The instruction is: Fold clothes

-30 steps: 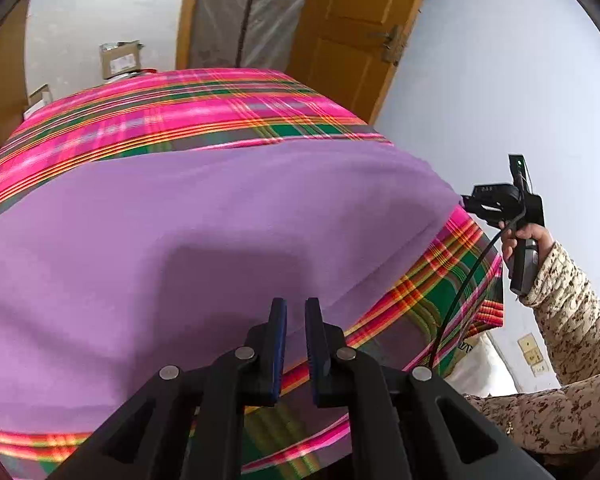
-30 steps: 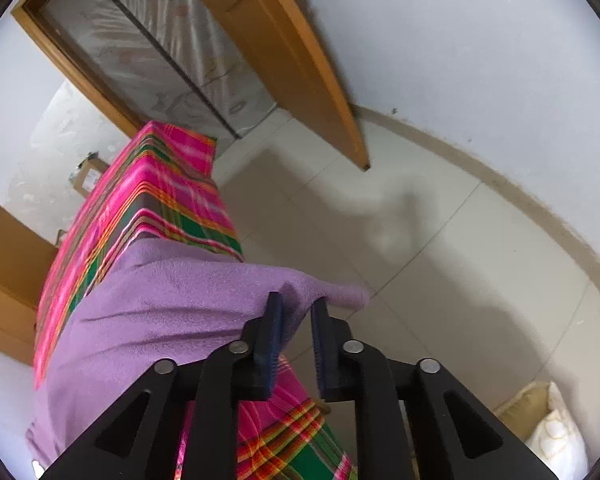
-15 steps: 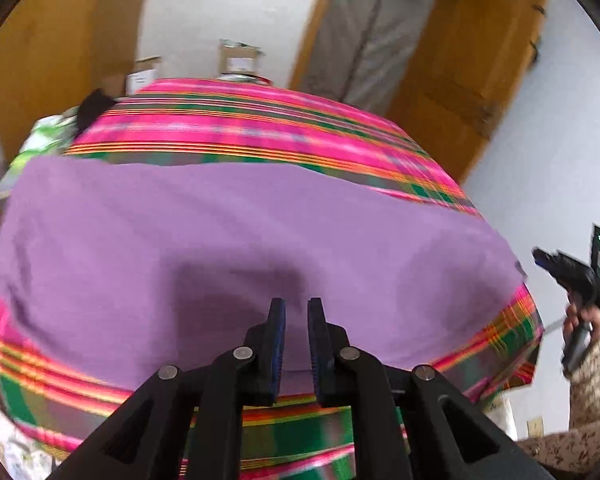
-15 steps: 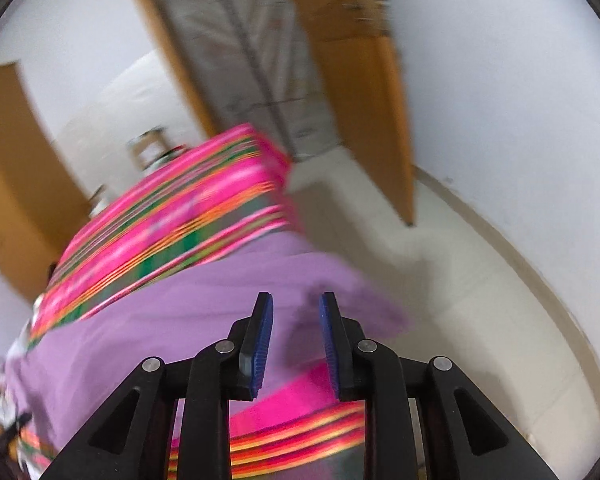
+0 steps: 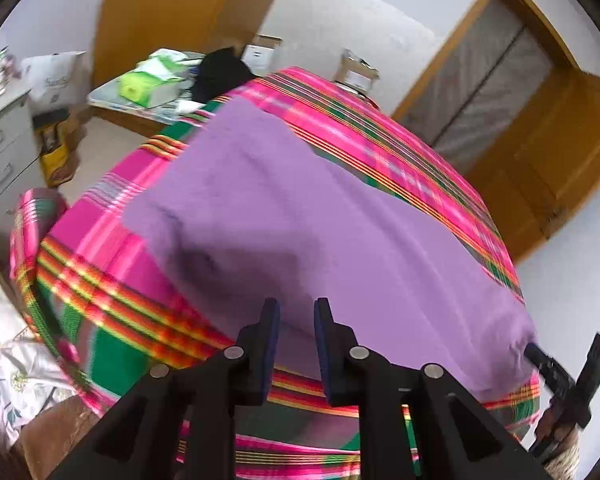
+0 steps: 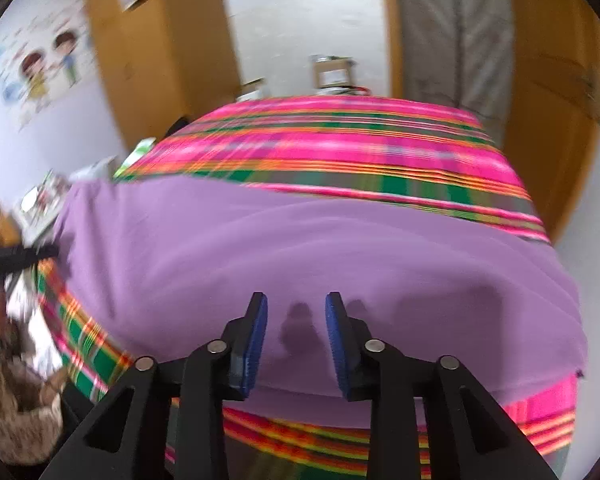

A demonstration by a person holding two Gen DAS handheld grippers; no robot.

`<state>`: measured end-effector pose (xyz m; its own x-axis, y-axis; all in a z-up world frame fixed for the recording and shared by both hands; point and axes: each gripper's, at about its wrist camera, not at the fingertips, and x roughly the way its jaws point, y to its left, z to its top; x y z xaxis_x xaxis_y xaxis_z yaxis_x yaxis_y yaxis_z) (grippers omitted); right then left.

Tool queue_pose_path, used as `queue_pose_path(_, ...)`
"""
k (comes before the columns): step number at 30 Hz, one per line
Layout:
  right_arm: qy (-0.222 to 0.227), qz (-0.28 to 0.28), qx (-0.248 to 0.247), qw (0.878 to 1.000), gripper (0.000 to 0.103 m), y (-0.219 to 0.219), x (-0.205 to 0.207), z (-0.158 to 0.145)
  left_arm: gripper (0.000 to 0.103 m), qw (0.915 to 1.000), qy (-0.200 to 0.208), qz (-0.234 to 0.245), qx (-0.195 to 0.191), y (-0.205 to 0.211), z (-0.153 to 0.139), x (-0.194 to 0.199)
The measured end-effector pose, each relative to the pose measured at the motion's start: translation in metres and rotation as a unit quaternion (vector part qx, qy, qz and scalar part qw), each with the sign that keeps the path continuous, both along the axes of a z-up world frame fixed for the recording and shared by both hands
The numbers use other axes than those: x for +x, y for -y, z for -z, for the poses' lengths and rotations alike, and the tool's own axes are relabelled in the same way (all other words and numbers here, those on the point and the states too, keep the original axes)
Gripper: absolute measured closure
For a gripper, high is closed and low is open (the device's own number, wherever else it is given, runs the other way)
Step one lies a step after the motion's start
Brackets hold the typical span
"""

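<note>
A purple cloth lies spread flat on a table covered with a pink, green and orange plaid cloth. It also shows in the right wrist view. My left gripper hovers over the cloth's near edge, jaws open a little and empty. My right gripper hovers over the cloth's near edge too, jaws open wider and empty. The right gripper also shows at the cloth's right corner in the left wrist view.
The plaid table fills the middle of the room. A side table with a green box, grey drawers and cardboard boxes stand beyond it. A wooden door is at right. A woven basket sits low left.
Both grippers have swung left across the table and opened wider. The right gripper now faces the cloth's middle instead of the floor and door.
</note>
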<state>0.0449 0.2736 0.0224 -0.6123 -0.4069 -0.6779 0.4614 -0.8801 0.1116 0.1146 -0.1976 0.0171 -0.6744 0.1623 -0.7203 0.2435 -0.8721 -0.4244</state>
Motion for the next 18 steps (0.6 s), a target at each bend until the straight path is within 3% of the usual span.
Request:
queue_pose_path(1,0.0,-0.014,0.004,1.0,0.06,0.009,0.003,0.002,0.078,1.0,0.0,-0.003,0.002,0.003,0.001,0.0)
queue_pose_path(5,-0.001,-0.071,0.02,0.997,0.06,0.043,0.013,0.008,0.076,0.9977,0.005,-0.027,0.061,0.027,0.009,0.002)
queue_pose_path(18,0.007,-0.151,0.015,0.988,0.059,0.122,0.023,0.017,0.068,0.9824,0.007,-0.073,0.171,0.07,0.03,-0.013)
